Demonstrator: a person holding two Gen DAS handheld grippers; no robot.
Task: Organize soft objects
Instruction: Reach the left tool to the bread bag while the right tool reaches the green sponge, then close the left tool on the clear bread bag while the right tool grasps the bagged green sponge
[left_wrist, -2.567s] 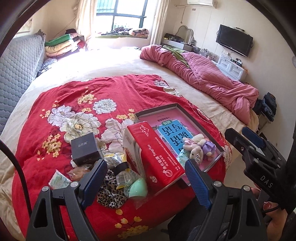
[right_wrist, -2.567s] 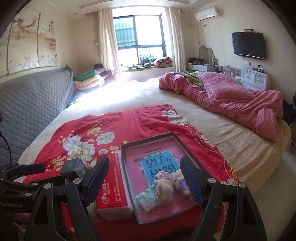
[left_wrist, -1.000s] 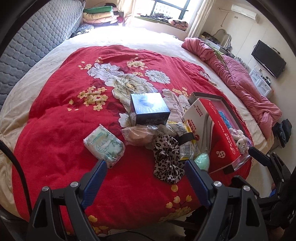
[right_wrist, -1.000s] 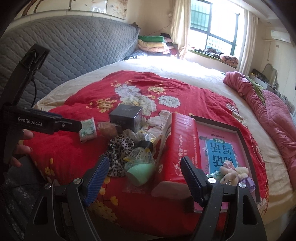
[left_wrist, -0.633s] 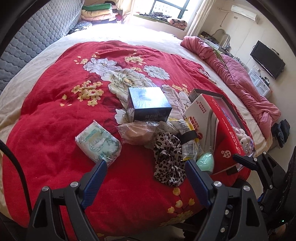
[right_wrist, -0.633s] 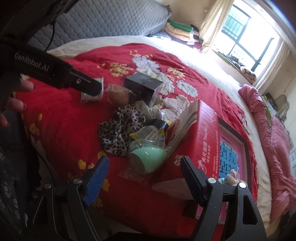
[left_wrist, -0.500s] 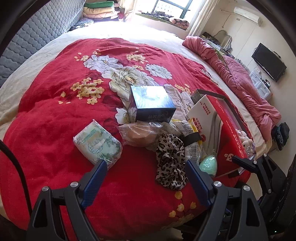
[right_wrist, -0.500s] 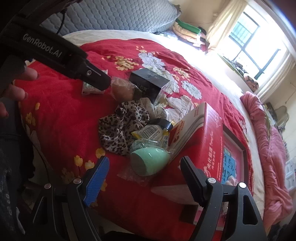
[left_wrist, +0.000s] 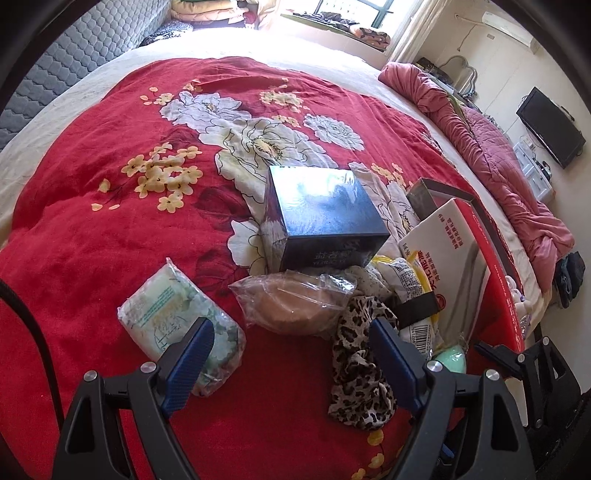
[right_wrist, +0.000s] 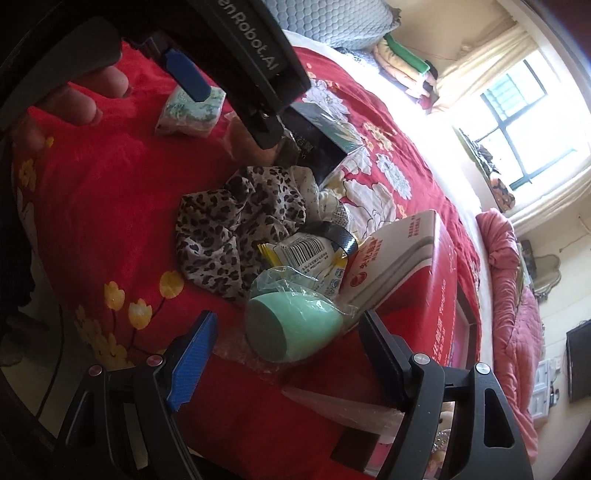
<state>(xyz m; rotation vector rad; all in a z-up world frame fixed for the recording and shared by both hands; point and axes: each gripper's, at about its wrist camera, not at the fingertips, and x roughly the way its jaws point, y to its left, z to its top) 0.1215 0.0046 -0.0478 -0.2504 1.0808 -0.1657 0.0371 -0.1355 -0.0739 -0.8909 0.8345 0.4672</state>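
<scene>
A heap of small things lies on the red flowered blanket (left_wrist: 92, 229). In the left wrist view my left gripper (left_wrist: 291, 354) hangs open over the heap, a pale green tissue pack (left_wrist: 177, 325) under its left finger, a bagged tan sponge (left_wrist: 295, 306) ahead and a leopard-print scrunchie (left_wrist: 358, 373) by its right finger. In the right wrist view my right gripper (right_wrist: 288, 339) is open around a bagged mint-green sponge (right_wrist: 291, 328), pads apart from it. The scrunchie (right_wrist: 236, 221) and tissue pack (right_wrist: 192, 110) lie beyond, under the left gripper's body.
A dark blue box (left_wrist: 325, 218) stands behind the heap. A red-and-white tissue box (right_wrist: 417, 273) leans at the right, against a shallow tray (left_wrist: 443, 192). A barcoded packet (right_wrist: 314, 258) lies between scrunchie and box. A person's hand (right_wrist: 74, 99) holds the left gripper. The bed's edge is close below.
Both grippers have dropped closer to the heap. The right view has rolled, and the mint sponge now sits between its fingers. The left gripper has slid over the tissue pack and scrunchie.
</scene>
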